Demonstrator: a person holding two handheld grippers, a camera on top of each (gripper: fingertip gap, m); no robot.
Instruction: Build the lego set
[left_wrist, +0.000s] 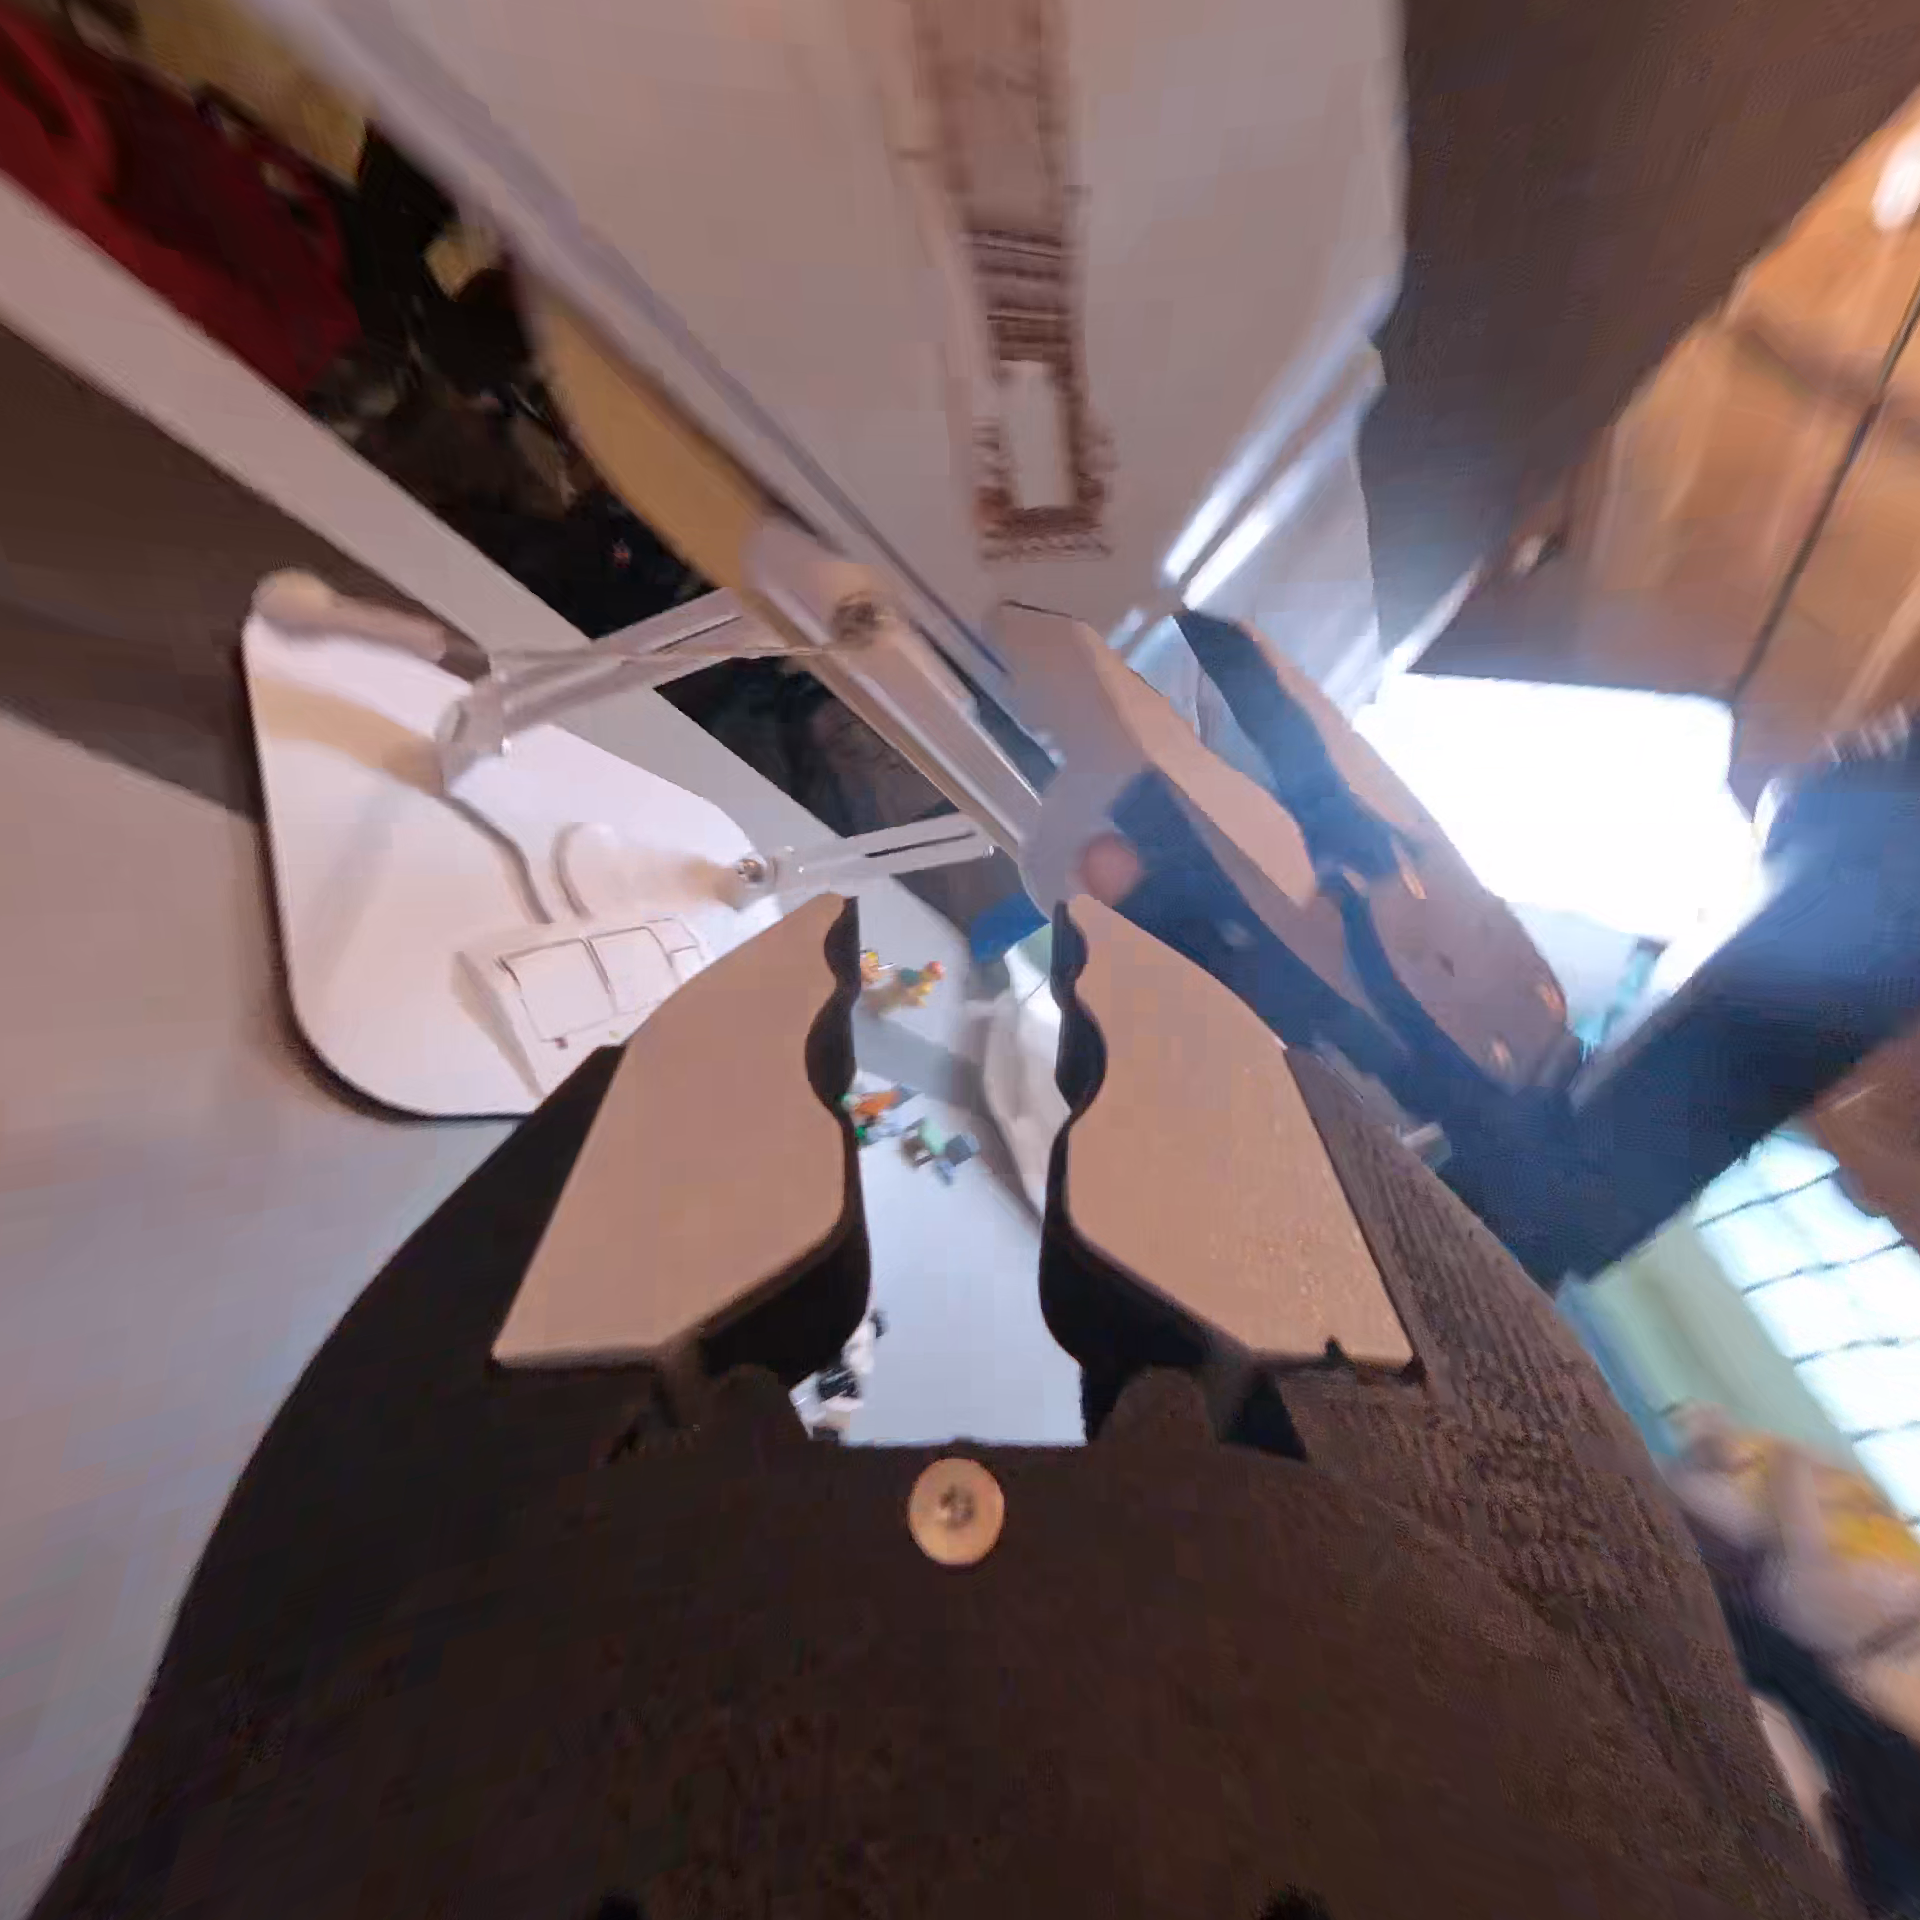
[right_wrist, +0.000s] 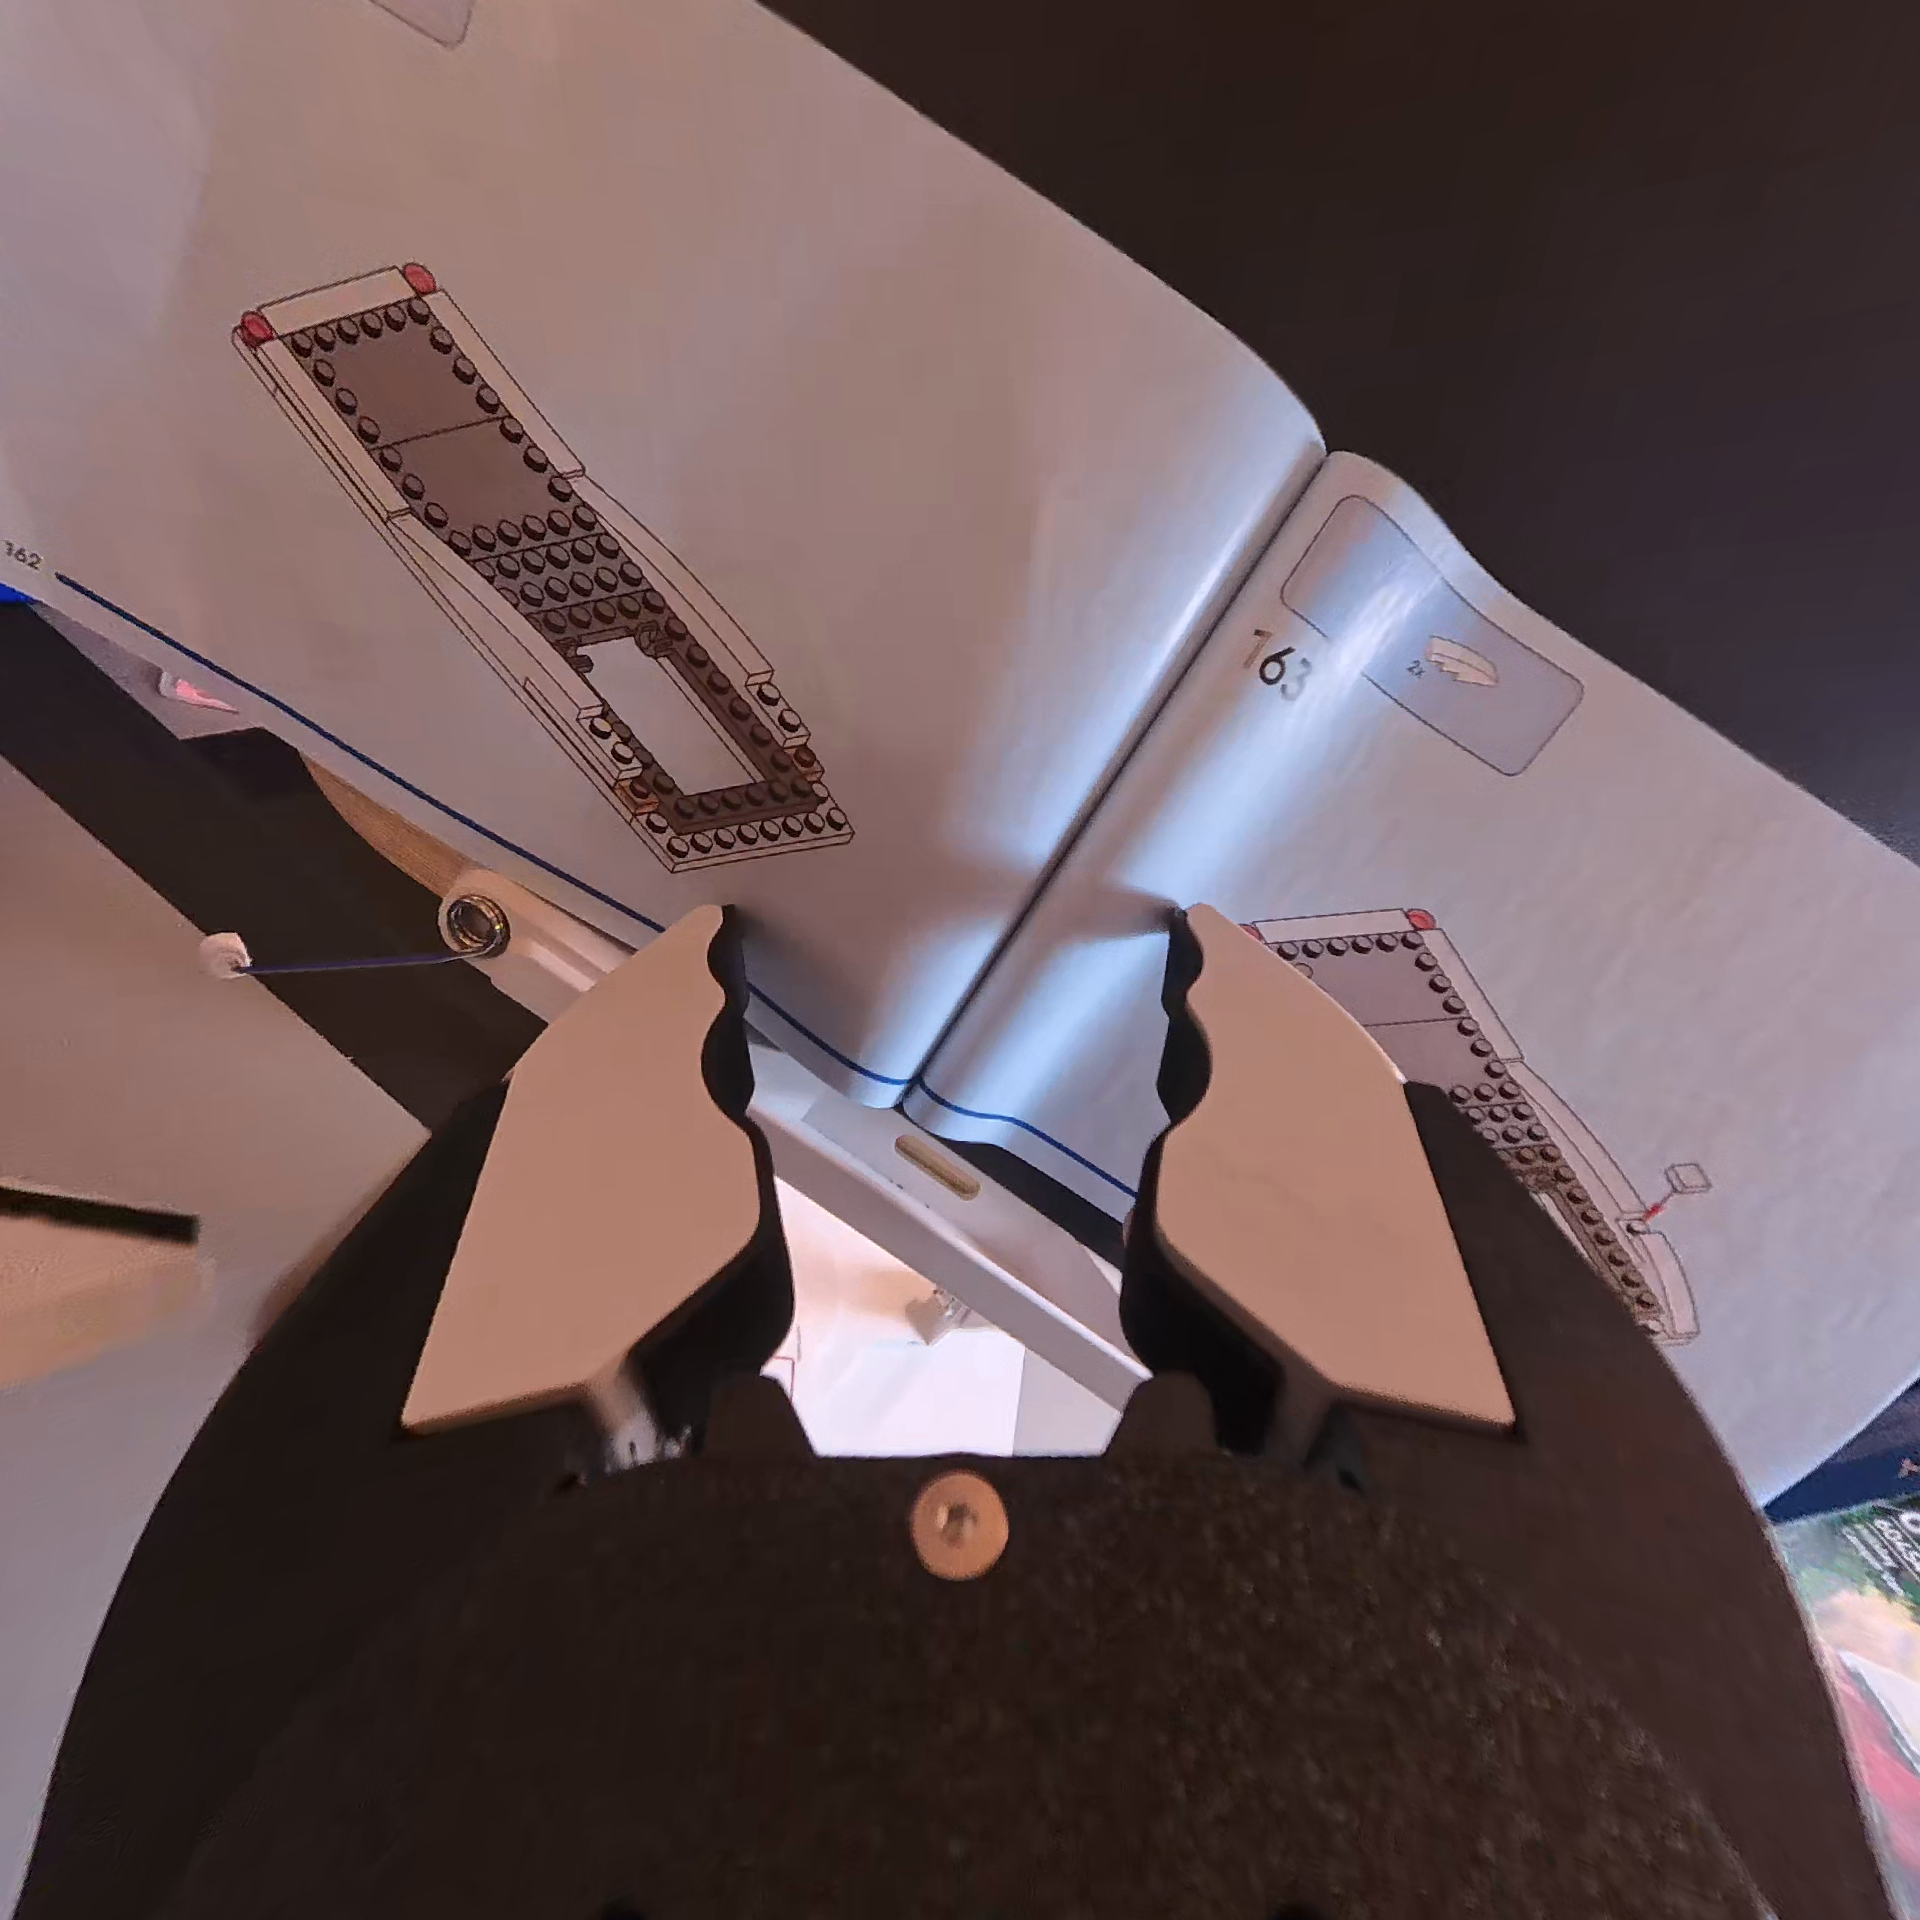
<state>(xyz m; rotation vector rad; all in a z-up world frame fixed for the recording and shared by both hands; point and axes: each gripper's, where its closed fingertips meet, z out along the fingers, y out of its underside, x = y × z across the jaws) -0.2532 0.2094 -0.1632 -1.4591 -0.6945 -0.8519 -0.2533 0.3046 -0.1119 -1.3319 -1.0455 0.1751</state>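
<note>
Right gripper (right_wrist: 951, 925) is wide open w/ nothing in it, tips right up by the open building booklet (right_wrist: 935, 520) on its white stand (right_wrist: 914, 1195). Left gripper (left_wrist: 956, 914) is partly open, empty too, near the stand's metal arm (left_wrist: 862, 862) & the other gripper.

Open instruction booklet (right_wrist: 935, 520) on a white stand (right_wrist: 935, 1226); small toy figures (left_wrist: 899, 982) beyond

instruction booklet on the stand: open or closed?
Open. The right wrist view shows the booklet spread at its spine, a printed page on each side, resting on the white stand. The right gripper is open, close before the spine.
</note>
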